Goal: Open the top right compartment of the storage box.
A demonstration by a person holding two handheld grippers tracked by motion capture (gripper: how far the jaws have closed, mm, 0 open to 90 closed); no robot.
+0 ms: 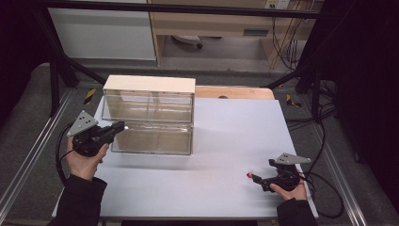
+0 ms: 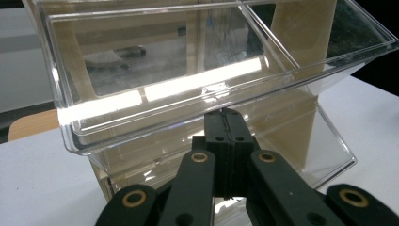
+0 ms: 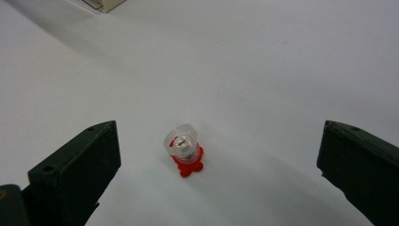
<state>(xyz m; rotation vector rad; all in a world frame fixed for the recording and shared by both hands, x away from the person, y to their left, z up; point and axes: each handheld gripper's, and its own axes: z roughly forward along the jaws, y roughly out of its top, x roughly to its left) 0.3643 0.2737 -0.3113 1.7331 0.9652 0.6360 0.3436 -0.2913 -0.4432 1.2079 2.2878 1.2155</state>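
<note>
- Two tongs are in use on a white desk, one in each of the person's hands.
- Left tongs: held by the left hand at the left side of the desk. In the left gripper view the jaws stand pressed together, tips at the lower front edge of the upper bin; whether they pinch that clear edge cannot be told.
- Clear storage unit: two transparent tilt-out bins, one above the other, under a pale wooden top. It stands on the rear left part of the desk. The upper bin is tipped outward toward the camera in the left gripper view.
- Right tongs: held by the right hand at the front right of the desk. The jaws stand wide apart and grip nothing.
- Small object: a clear rounded piece on a red base. It rests on the bare desk surface between the two open jaws of the right tongs, touching neither. It lies well apart from the storage unit.
</note>
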